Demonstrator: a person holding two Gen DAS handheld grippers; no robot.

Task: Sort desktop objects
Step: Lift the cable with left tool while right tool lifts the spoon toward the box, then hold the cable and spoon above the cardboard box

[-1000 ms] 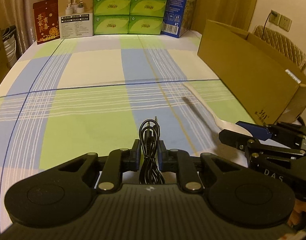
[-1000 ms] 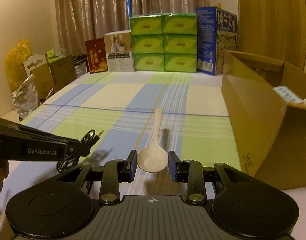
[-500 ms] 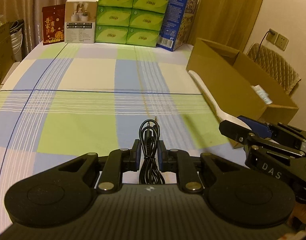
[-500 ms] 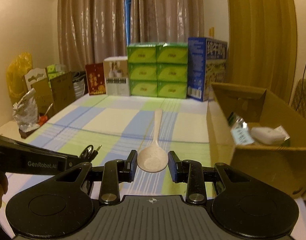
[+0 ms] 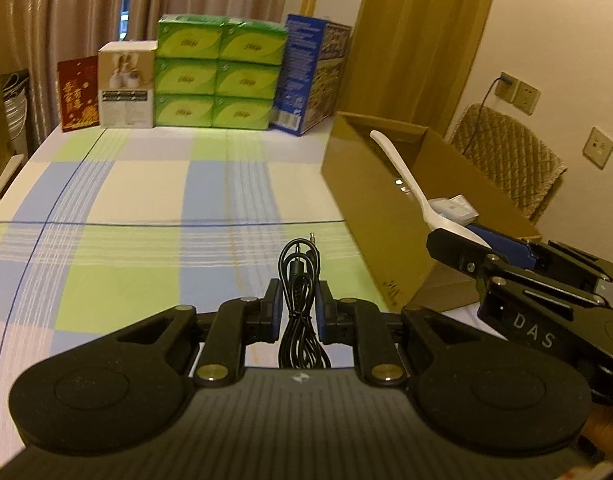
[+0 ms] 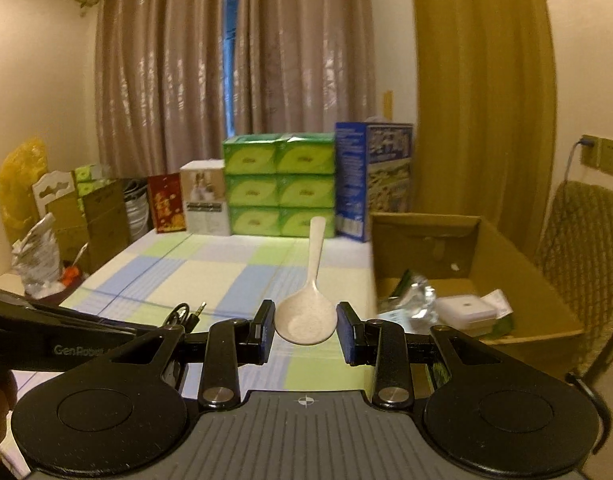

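Left tool: clamped on coiled black audio cable. Right tool: gripping pale rice spoon by its bowl. Open cardboard box: right, on table.

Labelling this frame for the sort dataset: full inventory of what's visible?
cable: 1, black, coiled, held in left gripper
spoon: 1, cream, bowl held in right gripper
cardboard box: 1, brown, open, right side of table, packets and a white case inside
tablecloth: 1, green, blue and cream check, on table
tissue packs: 6, green, stacked at far edge
carton: 1, blue, right of tissue packs
white box: 1, left of tissue packs
red packet: 1, far left
chair: 1, quilted, behind cardboard box
left gripper: black, shut
right gripper: black, shut
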